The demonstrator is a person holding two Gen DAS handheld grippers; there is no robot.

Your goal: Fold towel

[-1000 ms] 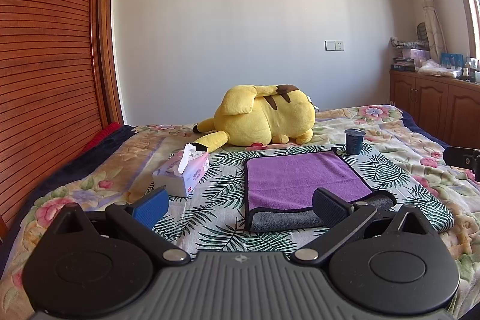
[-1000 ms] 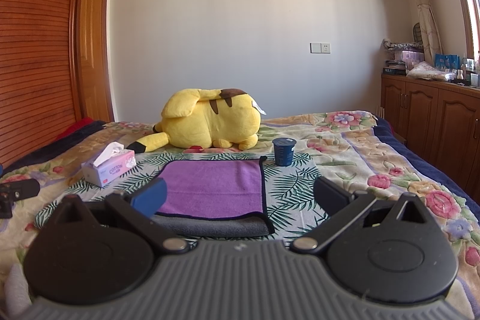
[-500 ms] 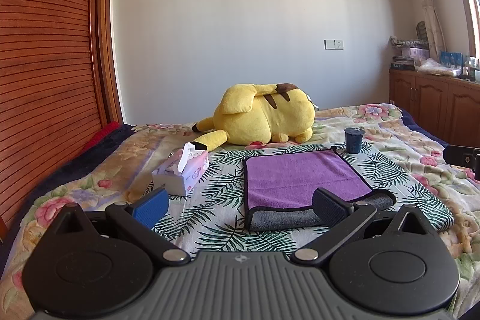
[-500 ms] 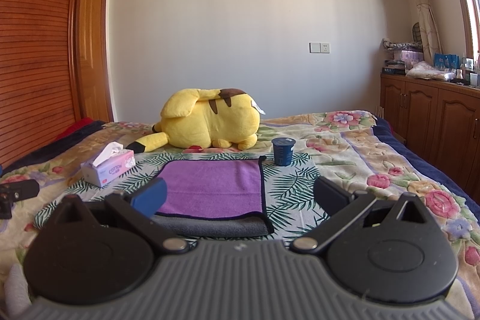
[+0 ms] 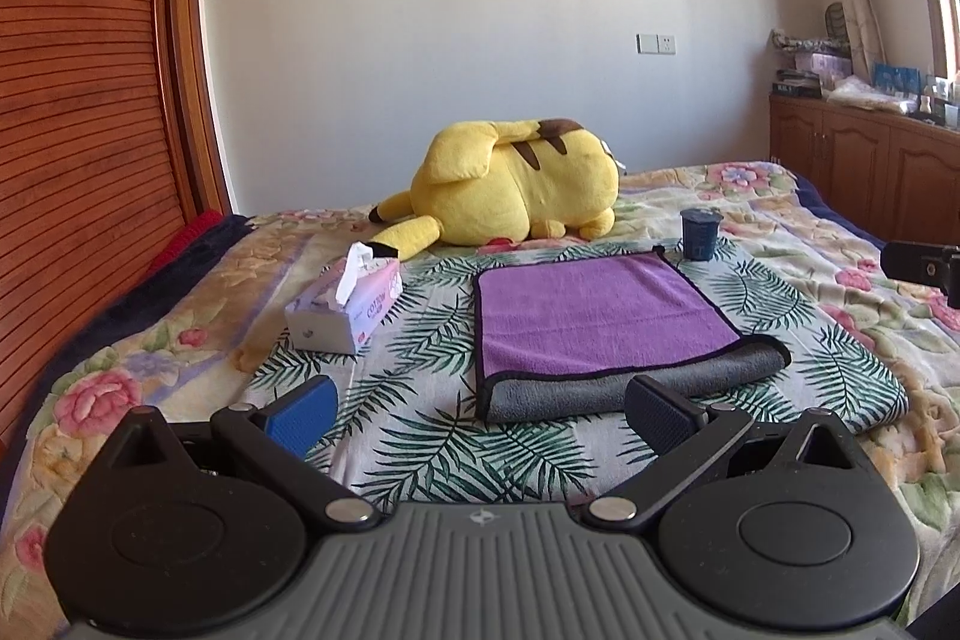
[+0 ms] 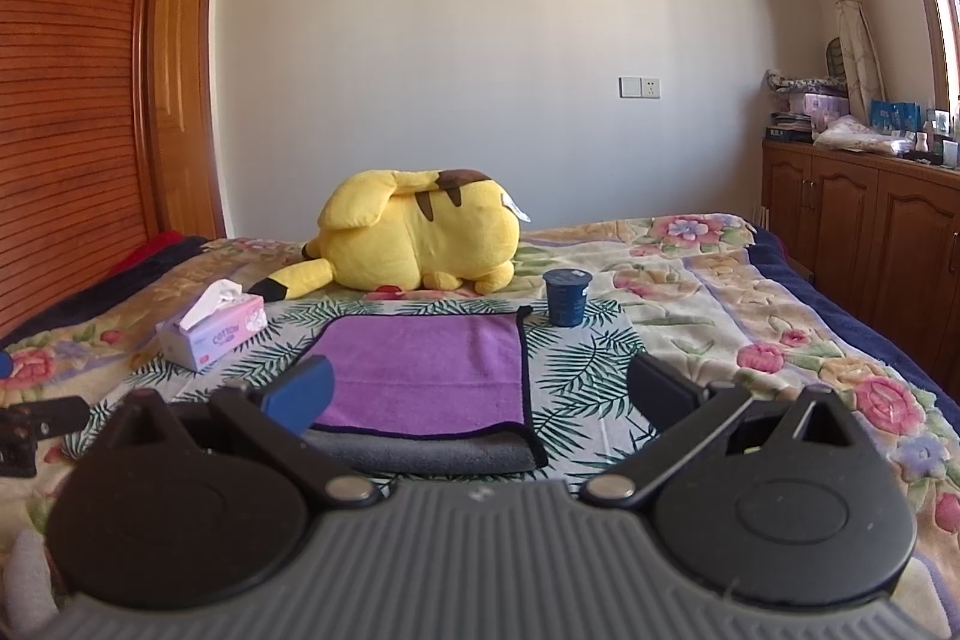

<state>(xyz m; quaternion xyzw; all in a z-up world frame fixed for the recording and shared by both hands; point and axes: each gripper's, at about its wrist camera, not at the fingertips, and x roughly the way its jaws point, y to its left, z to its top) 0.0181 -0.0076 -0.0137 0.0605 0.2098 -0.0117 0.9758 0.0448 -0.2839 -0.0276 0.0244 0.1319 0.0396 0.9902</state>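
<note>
A: What covers the bed (image 5: 780,244)?
B: A floral blanket with a yellow plush (image 5: 516,190) lying at the far side.
A: And the towel (image 5: 594,316)?
B: It lies flat mid-bed, purple face up, its grey near edge folded over, between a tissue box (image 5: 345,307) and a dark blue cup (image 5: 699,233).
A: The grippers?
B: The left gripper (image 5: 480,406) and right gripper (image 6: 480,394) both stand wide apart, holding nothing, just short of the towel's near edge.

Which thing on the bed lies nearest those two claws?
The flat purple-and-grey folded towel; the white tissue box, dark blue cup and yellow plush toy sit farther back.
</note>
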